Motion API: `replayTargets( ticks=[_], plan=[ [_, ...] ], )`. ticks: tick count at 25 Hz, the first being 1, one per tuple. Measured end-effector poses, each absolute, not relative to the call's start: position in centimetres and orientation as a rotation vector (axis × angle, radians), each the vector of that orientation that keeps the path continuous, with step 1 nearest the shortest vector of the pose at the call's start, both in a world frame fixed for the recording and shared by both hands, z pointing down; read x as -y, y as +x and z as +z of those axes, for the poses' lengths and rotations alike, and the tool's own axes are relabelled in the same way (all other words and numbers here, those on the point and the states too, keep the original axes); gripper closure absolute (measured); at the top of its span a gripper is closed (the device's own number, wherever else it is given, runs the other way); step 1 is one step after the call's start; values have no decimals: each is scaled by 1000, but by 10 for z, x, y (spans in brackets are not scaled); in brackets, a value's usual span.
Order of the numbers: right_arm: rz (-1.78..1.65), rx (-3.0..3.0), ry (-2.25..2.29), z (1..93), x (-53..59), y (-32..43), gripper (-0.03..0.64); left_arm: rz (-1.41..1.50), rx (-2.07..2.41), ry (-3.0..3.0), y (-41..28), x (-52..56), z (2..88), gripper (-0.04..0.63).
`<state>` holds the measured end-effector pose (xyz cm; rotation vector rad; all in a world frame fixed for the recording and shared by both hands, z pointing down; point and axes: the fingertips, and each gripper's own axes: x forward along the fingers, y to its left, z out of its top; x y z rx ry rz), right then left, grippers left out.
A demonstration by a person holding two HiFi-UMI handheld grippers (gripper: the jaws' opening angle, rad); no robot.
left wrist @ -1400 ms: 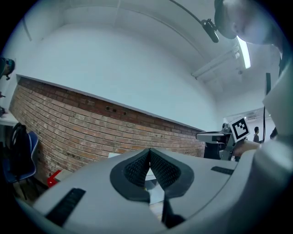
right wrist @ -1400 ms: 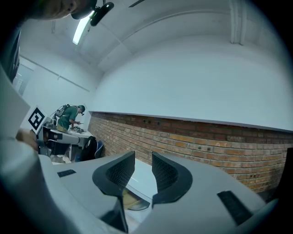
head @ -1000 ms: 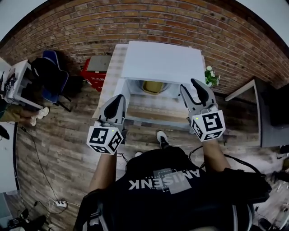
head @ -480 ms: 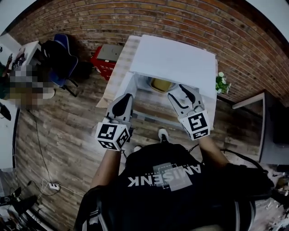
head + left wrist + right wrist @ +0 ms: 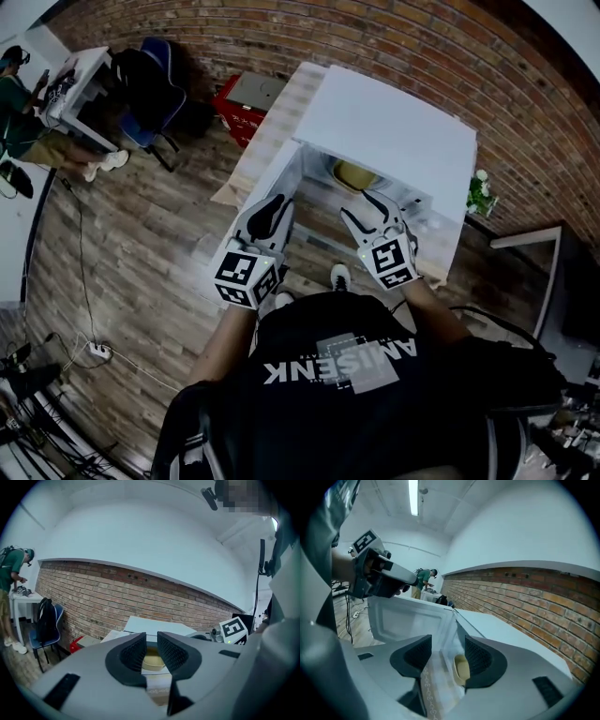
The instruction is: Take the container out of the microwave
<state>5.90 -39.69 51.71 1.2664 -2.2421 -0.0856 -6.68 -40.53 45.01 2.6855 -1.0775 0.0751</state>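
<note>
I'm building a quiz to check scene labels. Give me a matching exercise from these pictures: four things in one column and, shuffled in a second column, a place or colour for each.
Things:
1. container
2. microwave
3. box
4. plant

Descriptions:
A. red sides, grey top
B. white, door open
C. yellowish, inside the microwave
D. white flowers, right of the microwave in the head view

Pairs: 1-C, 2-B, 3-A, 4-D
</note>
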Motion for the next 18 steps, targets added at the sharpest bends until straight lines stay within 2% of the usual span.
replayTargets(
  ticks=[9,11,18],
  plan=[
    [-32,2189,1163,569,417,54,374,117,1134,2661,-69,401,461,528],
    [-28,2172,1141,582,421,55,374,142,1140,2672,-68,400,463,506],
    [-49,2098,1087,618,440,60,373,82,1188,2609,-74,400,465,525]
  ],
)
